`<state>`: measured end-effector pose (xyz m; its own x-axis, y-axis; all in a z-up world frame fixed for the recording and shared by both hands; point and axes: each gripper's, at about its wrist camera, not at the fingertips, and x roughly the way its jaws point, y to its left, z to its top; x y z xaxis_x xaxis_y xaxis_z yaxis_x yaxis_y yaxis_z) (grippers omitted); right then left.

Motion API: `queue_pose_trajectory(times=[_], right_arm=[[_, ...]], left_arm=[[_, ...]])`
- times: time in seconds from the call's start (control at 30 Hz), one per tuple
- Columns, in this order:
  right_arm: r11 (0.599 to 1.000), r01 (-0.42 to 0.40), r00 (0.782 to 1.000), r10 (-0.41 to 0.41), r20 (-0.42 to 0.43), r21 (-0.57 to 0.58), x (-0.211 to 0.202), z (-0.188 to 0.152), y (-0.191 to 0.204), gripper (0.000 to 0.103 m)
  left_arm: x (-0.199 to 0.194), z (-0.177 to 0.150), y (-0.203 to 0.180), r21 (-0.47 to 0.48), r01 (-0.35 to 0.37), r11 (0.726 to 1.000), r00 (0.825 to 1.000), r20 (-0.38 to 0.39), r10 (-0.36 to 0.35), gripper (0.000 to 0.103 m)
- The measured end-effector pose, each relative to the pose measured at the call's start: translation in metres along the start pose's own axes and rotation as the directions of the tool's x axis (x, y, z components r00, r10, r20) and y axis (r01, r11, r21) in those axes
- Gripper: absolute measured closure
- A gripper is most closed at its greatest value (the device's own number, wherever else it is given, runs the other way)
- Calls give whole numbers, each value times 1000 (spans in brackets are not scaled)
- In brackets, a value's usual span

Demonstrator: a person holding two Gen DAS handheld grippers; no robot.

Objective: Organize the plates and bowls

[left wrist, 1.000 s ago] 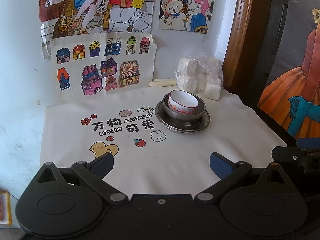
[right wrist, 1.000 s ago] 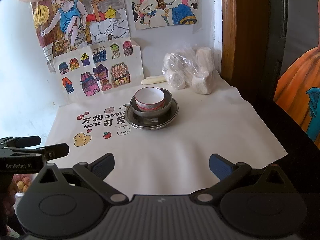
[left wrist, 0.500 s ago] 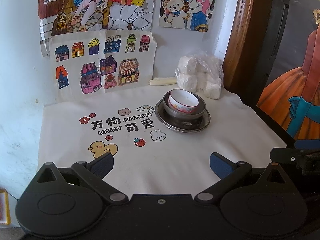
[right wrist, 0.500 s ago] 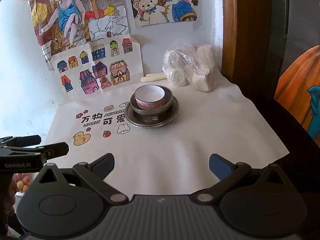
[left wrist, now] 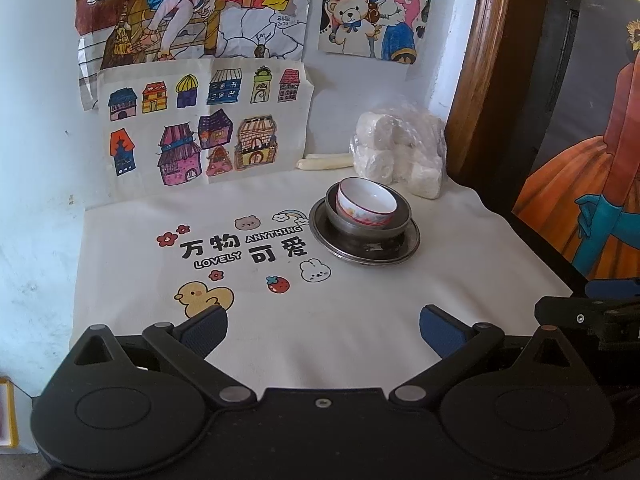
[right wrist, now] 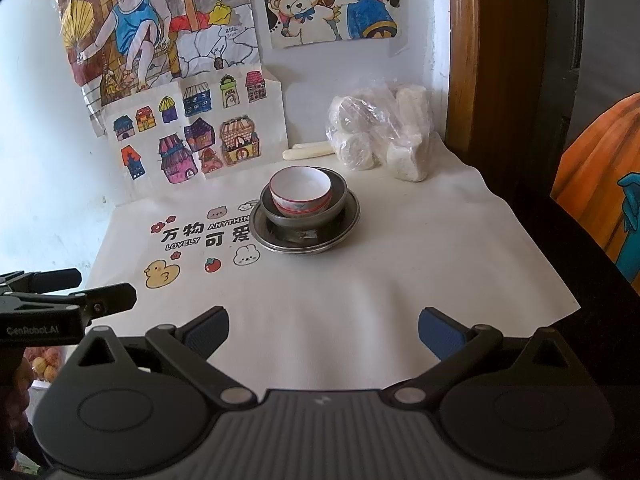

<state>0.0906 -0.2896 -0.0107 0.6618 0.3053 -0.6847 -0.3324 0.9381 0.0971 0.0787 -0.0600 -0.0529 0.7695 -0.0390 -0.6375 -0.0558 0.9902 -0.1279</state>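
The white ceramic bowl [left wrist: 367,202] with a red and floral band sits nested inside a dark metal bowl [left wrist: 370,224], which in turn rests on a metal plate [left wrist: 365,250]. In the right wrist view the same stack shows as white bowl [right wrist: 301,191], metal bowl [right wrist: 303,212] and plate [right wrist: 306,240], one inside the other and upright. The stack stands on the cream cloth [left wrist: 360,320] that covers the tabletop, toward the far right part of it, at about 1 o'clock from the left claw [left wrist: 323,330] and at about 12 o'clock from the right claw [right wrist: 323,330].

Just past the stack, at about 1 o'clock from it, lies a clear plastic bag of white lumps [left wrist: 400,152] against the wall, and a pale stick [left wrist: 326,161] lies at about 11 o'clock from the stack, at the foot of the children's drawings [left wrist: 208,132]. The printed duck [left wrist: 204,298] and lettering on the cloth lie at 8 to 9 o'clock from the stack.

Both claws have their fingers spread wide with nothing between them, and both hang well back from the dishes over the near edge of the cloth.

Judging from this, the organizing looks essentially done: the three pieces are gathered into one tidy nest, largest at the bottom, and no other plate or bowl shows loose on the cloth. At most the stack might want shifting to a final spot, though nothing in view says where that would be.
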Motion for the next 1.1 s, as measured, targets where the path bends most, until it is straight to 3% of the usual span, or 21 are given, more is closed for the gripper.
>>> queue_pose_trajectory(times=[0.23,0.33,0.53,1.1], right_arm=[[1000,1,1000,-1,0,1,0,0,1,0],[1000,2,1000,-2,0,1,0,0,1,0],[1000,2,1000,-2,1,1,0,1,1,0],[1000,-13,1000,13,-25,-2,12,5,-7,0]], left_arm=[[0,1,1,-6,2,1000,1000,0,-2,1],[1,1,3,-48,34,998,999,-12,-35,1],[2,3,-3,-38,63,997,998,-5,-63,2],[8,7,-6,-44,61,997,998,-10,-62,4]])
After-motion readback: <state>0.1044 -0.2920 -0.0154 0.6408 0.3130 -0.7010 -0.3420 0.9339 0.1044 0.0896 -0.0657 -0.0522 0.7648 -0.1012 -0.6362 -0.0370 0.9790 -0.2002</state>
